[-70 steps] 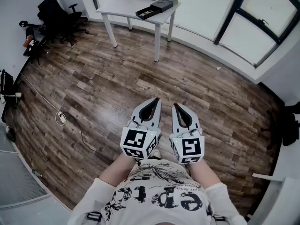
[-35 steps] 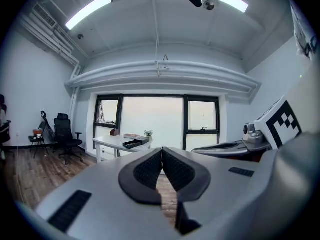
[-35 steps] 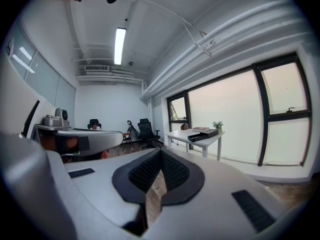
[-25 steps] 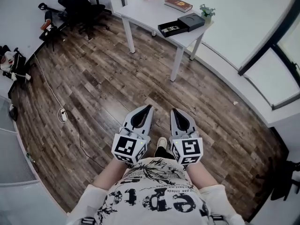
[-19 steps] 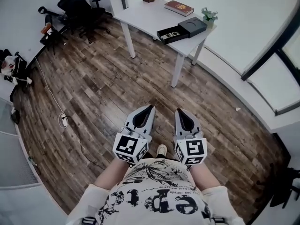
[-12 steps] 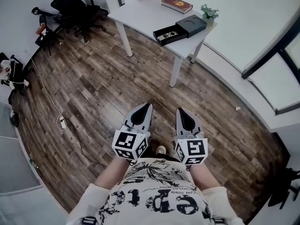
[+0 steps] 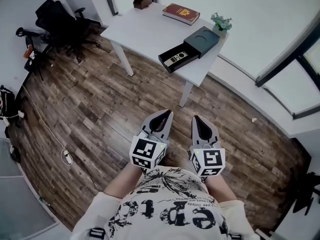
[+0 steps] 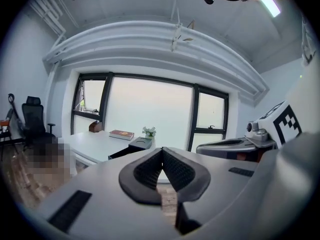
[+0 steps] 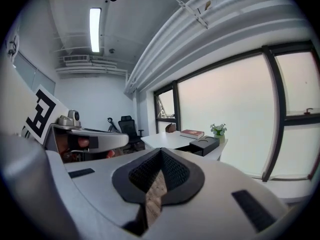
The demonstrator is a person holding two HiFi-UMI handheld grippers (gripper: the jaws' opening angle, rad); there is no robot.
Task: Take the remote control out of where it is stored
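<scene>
A remote control (image 7: 177,58) lies in the pulled-out tray of a dark box (image 7: 201,40) on a white table (image 7: 145,31). The box also shows small in the left gripper view (image 8: 140,143) and the right gripper view (image 9: 205,145). My left gripper (image 7: 166,115) and right gripper (image 7: 196,120) hang side by side over the wooden floor, well short of the table. Both are shut, tips touching, with nothing between the jaws.
On the table stand a red book (image 7: 181,13), a small potted plant (image 7: 220,21) and a brown holder (image 7: 142,0). A black office chair (image 7: 57,19) stands at the left. A cable (image 7: 45,124) runs across the floor. Windows line the far wall.
The table and box have come nearer and lower in the head view as the person walks toward them. Both grippers stay shut and side by side.
</scene>
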